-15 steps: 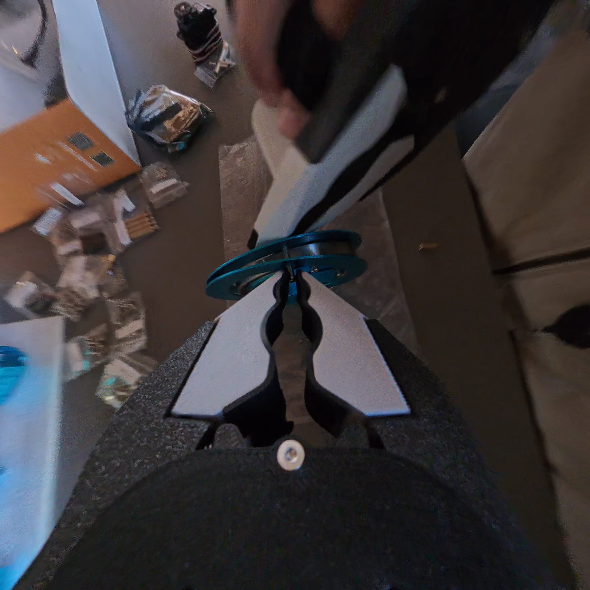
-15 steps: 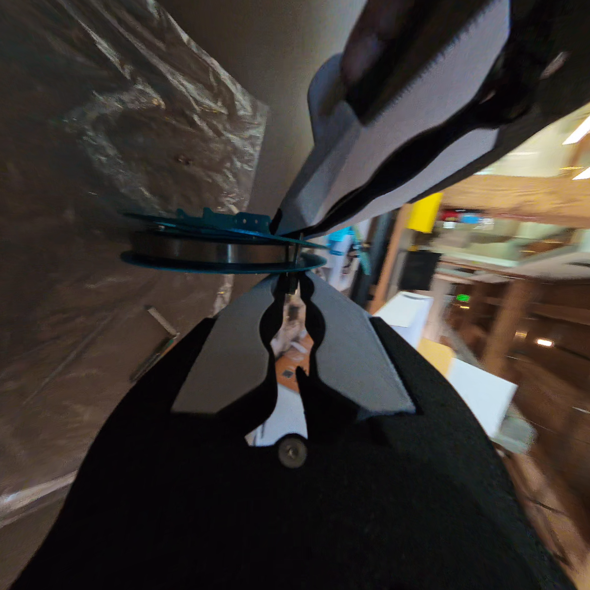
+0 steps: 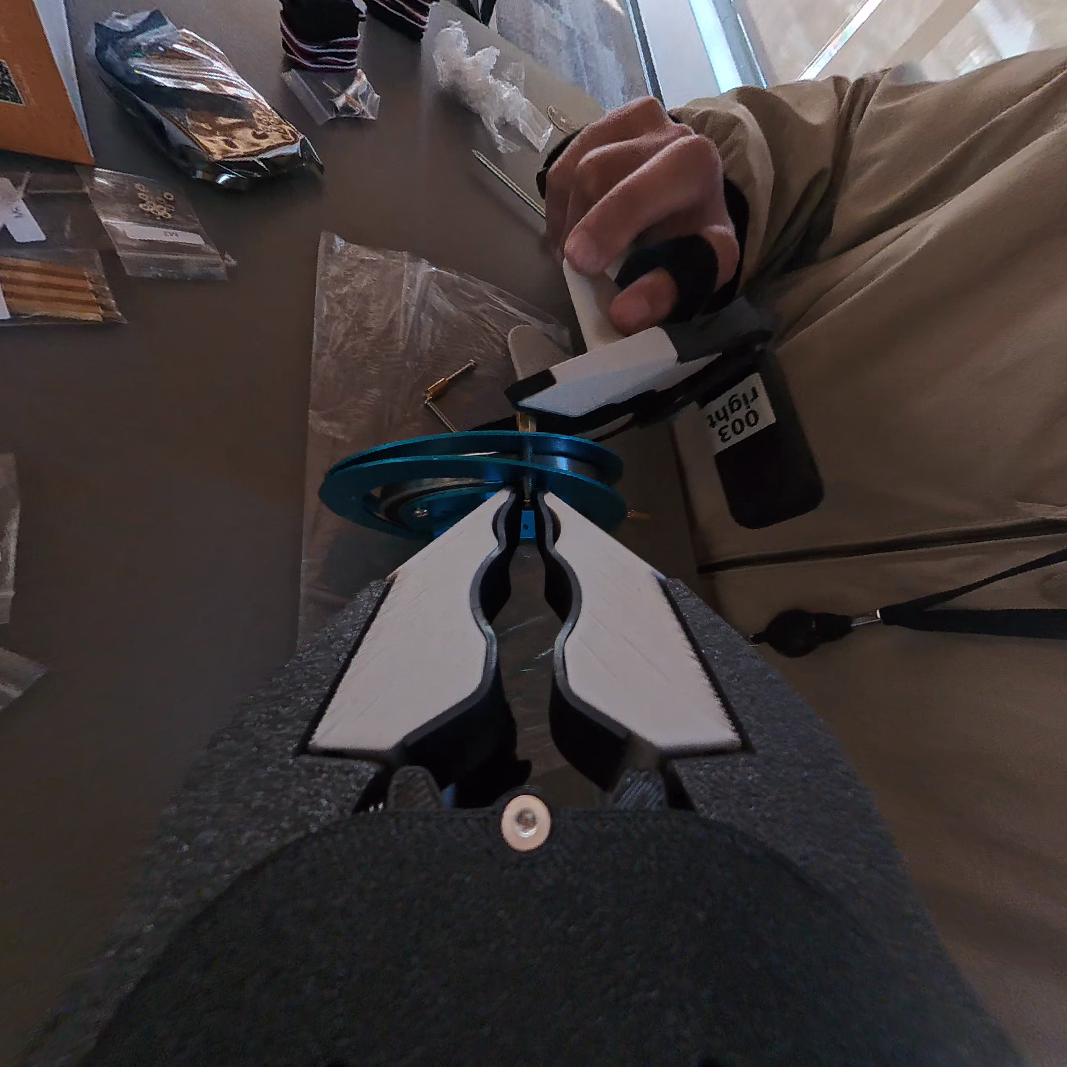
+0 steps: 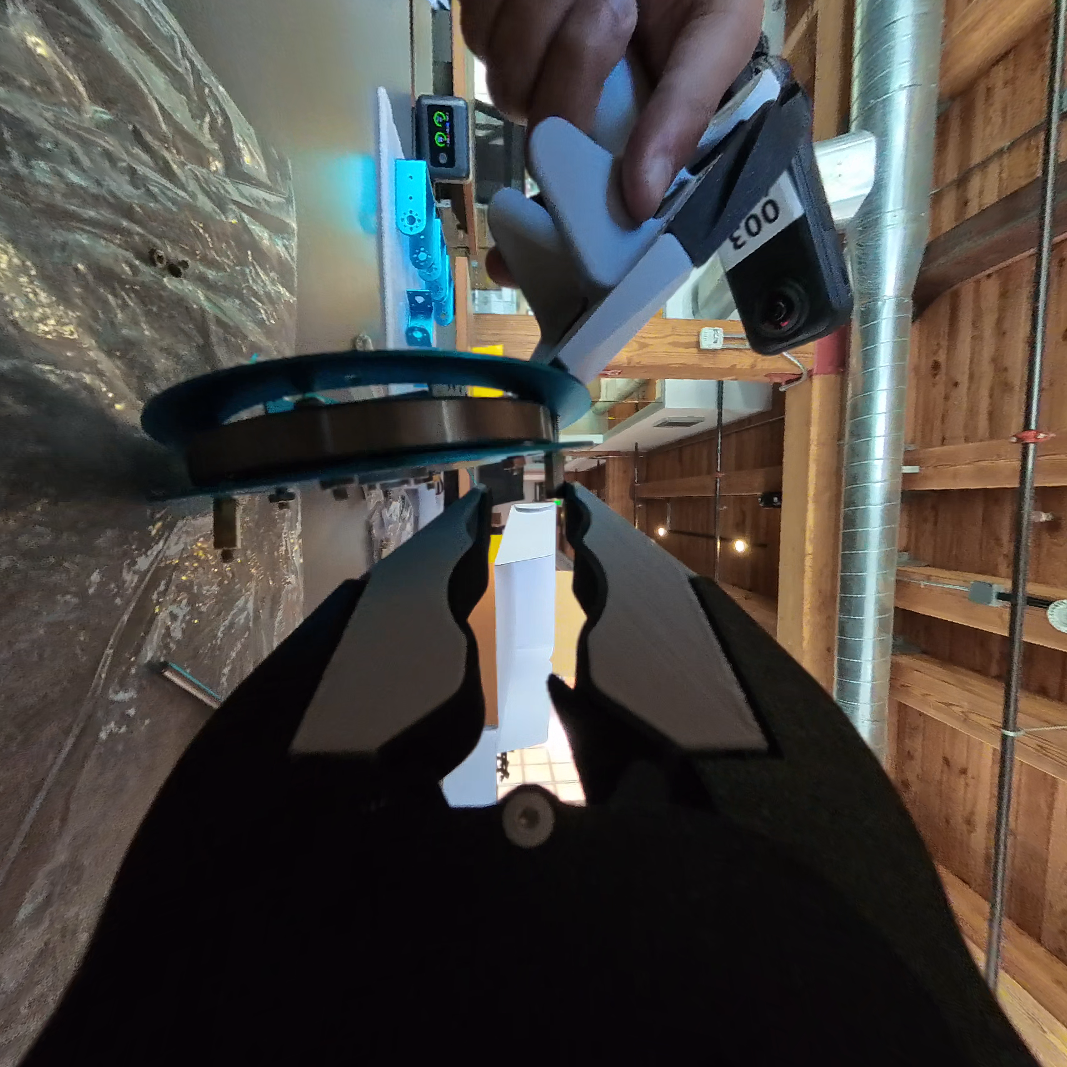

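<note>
A left gripper (image 3: 524,497) has its two tongs nearly together, clamped on the near rim of a blue disc assembly (image 3: 369,491): two flat blue plates with a metal ring sandwiched between them. The assembly is held in the air, above a clear plastic bag (image 3: 375,323) spread on a brown table (image 3: 173,433). The right gripper (image 4: 522,496), held by a hand (image 3: 635,202), has its tongs slightly apart, with nothing seen pinched between them. Its tips sit right at the opposite face of the same rim, beside a thin post. A brass standoff (image 4: 226,522) sticks out from one plate. Since the hold is only at the rim, a steady, level squeeze looks wise. Loose brass pins (image 3: 450,378) lie on the bag.
</note>
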A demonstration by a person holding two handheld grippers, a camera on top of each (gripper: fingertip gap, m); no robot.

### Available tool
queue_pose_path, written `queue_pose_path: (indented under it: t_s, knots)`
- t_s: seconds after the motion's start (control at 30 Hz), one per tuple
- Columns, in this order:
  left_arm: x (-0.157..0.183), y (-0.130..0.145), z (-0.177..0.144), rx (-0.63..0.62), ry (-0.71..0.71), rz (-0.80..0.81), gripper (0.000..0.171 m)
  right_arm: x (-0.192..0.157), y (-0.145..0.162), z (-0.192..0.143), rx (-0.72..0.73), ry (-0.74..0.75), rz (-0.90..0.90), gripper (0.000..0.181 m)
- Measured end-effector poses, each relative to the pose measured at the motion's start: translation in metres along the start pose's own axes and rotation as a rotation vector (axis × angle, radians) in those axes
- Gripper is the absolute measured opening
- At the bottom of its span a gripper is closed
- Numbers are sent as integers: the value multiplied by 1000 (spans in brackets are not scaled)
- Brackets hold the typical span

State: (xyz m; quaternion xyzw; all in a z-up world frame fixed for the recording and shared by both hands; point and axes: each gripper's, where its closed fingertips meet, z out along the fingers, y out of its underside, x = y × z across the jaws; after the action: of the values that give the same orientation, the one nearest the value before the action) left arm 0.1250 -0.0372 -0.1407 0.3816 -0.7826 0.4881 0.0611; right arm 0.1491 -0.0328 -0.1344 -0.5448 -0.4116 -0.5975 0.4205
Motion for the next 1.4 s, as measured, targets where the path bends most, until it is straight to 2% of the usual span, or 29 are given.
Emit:
queue_pose_path:
  t_s: [0.07, 0.1, 0.27, 0.33, 0.5, 0.57, 0.67, 0.93, 1.0, 1.1, 1.17, 1.23, 1.3, 1.4]
  knots:
    - [0, 0, -1, -2, -5, 4, 2, 3, 2, 4, -19, 22, -3, 17]
    - [0, 0, 0, -11, -20, 27, 2, 8, 1, 5, -18, 46, -11, 5]
    - [3, 2, 3, -80, -166, 189, 2, 7, -2, 3, -3, -46, -9, 5]
    - [1, 1, 4, -91, -263, 282, 2, 6, -1, 0, -18, -153, 68, 5]
    - [6, 0, 12, -143, -502, 612, 1, -1, -1, -10, -22, -610, 464, 3]
    - [8, 1, 15, -175, -608, 803, 1, -3, -3, -16, -19, -796, 584, 4]
    - [10, 1, 19, -202, -718, 956, 1, -6, -5, -27, -16, -1106, 696, 4]
    - [12, -1, 23, -276, -984, 1218, 1, -10, -10, -58, -120, -1927, 865, 4]
    - [12, -2, 22, -280, -1053, 1271, 0, -6, -12, -59, -128, -2155, 1029, 4]
    - [11, -4, 20, -271, -1115, 1328, 0, 2, -12, -54, -165, -2496, 1389, 4]
    - [13, -5, 22, -266, -1122, 1341, 0, 5, -12, -57, -172, -2662, 1518, 4]
    - [14, -5, 24, -255, -1107, 1330, 1, 5, -12, -61, -179, -2700, 1502, 4]
    - [12, -6, 23, -238, -1087, 1293, 1, 3, -11, -62, -182, -2618, 1441, 5]
    - [6, -7, 18, -201, -992, 1127, 2, -2, -12, -56, -105, -2304, 1309, 5]
